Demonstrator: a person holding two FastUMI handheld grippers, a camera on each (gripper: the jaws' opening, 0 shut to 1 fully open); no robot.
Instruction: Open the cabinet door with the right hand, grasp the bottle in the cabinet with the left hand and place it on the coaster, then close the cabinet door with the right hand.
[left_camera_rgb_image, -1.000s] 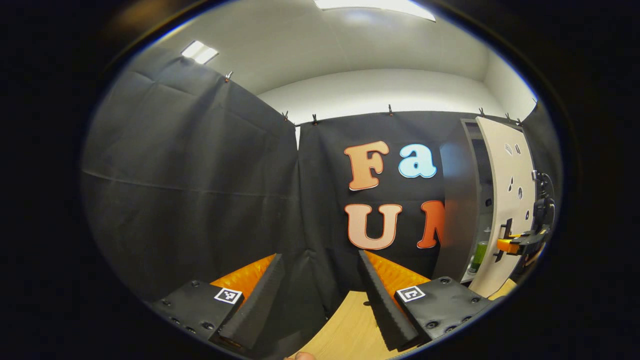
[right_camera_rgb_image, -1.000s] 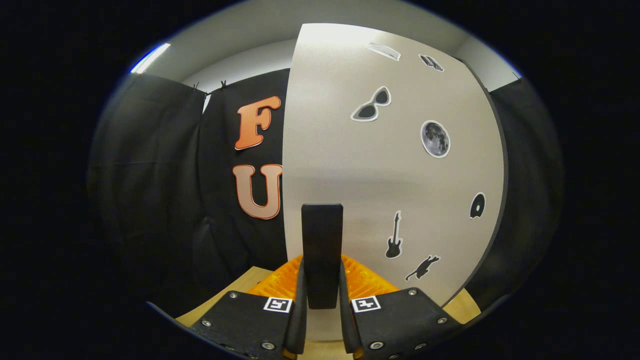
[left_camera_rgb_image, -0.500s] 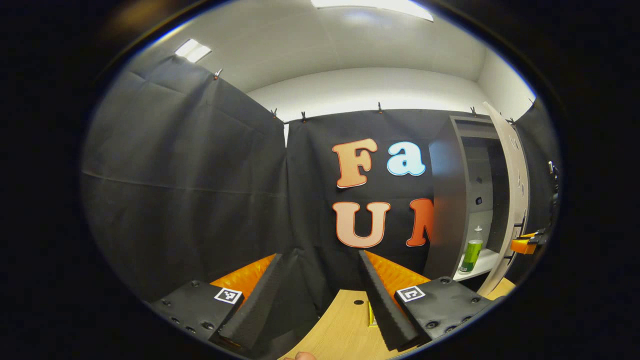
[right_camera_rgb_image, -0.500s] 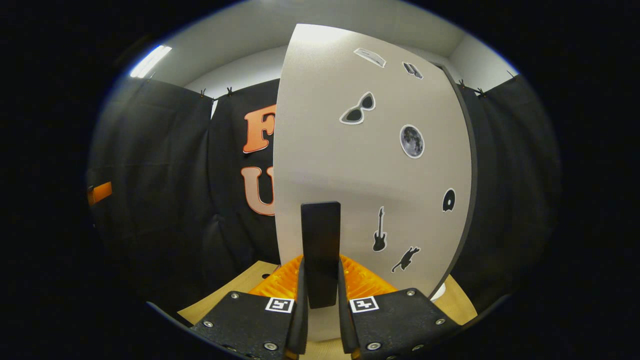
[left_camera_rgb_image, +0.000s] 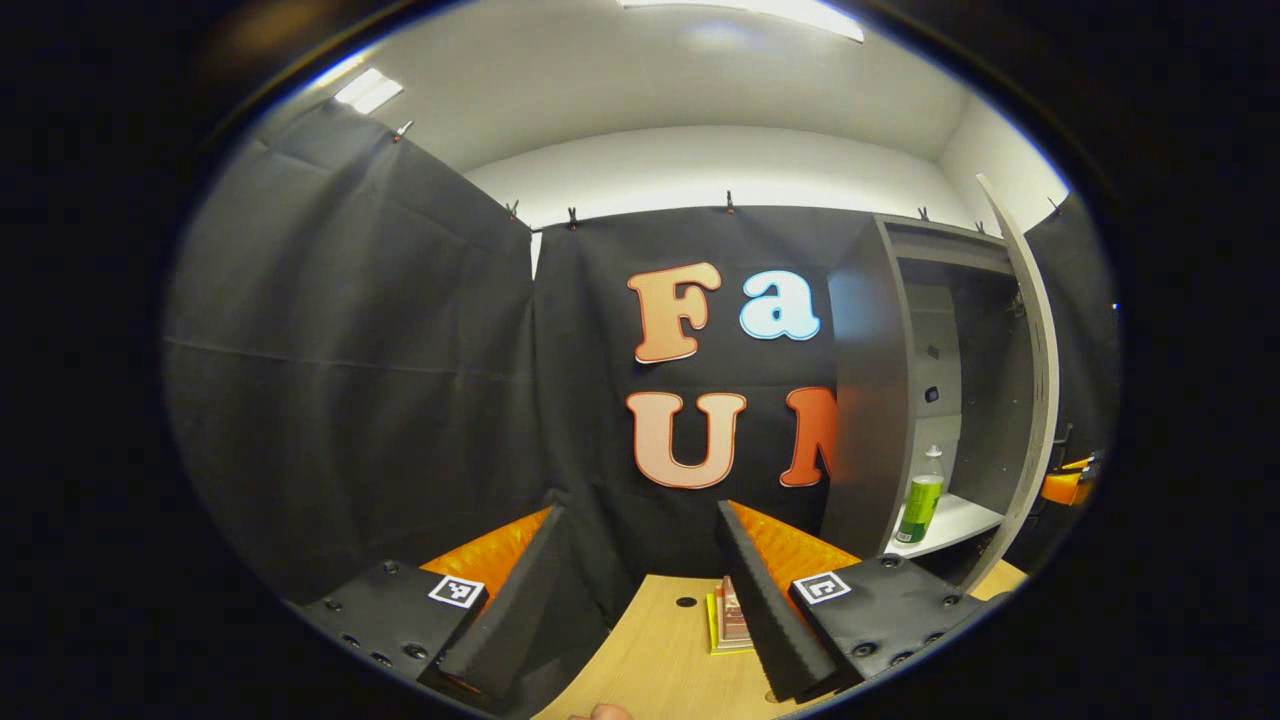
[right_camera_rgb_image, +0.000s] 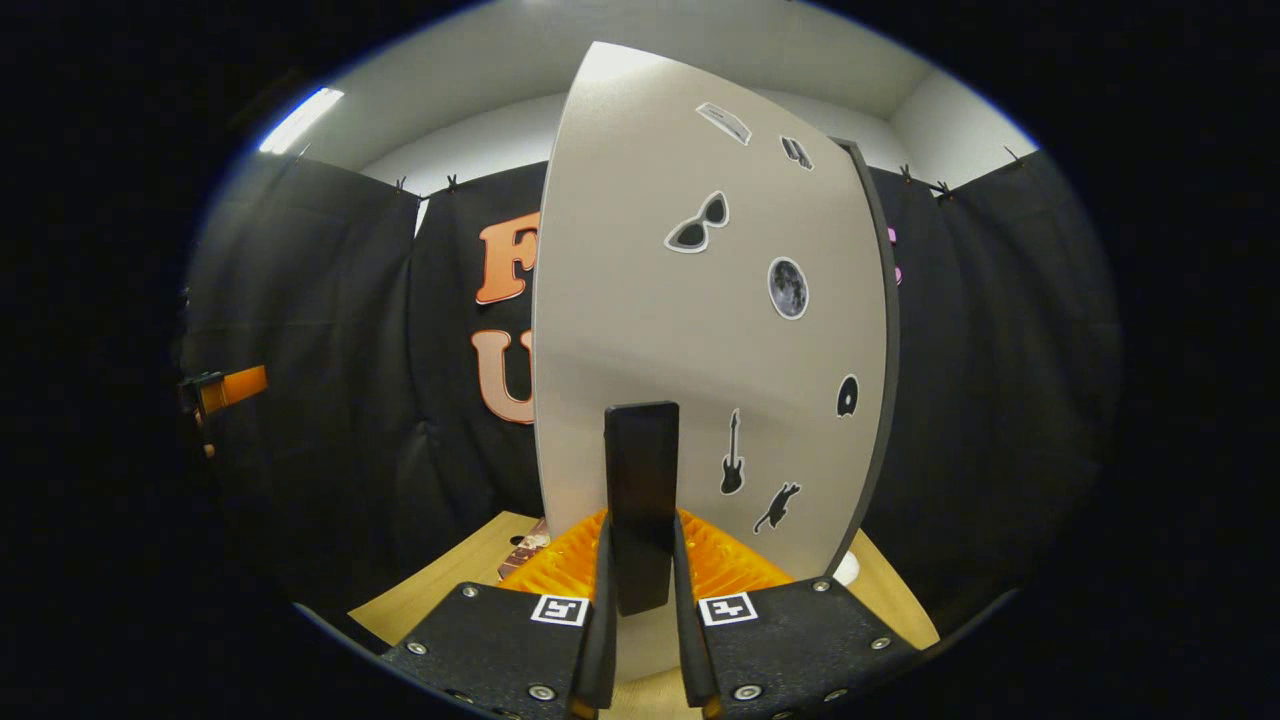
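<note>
**Door swung wide, bottle exposed**

While the right gripper (right_camera_rgb_image: 640, 640) stayed clamped on the door handle (right_camera_rgb_image: 641, 500), the pull needed to follow the hinge's arc. Left gripper (left_camera_rgb_image: 640, 600) hung spread apart. The cabinet door (right_camera_rgb_image: 700, 330) stood wider than earlier, baring the bottle (left_camera_rgb_image: 922, 500) on its shelf; coaster (left_camera_rgb_image: 728, 622) appeared on the table (left_camera_rgb_image: 660, 660)

The coaster (left_camera_rgb_image: 728, 625) is partly hidden behind a finger of the left gripper (left_camera_rgb_image: 640, 600). At about four o'clock, the bottle (left_camera_rgb_image: 921, 500) is too small to show what its label says. The cabinet door (right_camera_rgb_image: 700, 340) hides the inside of the cabinet.
</note>
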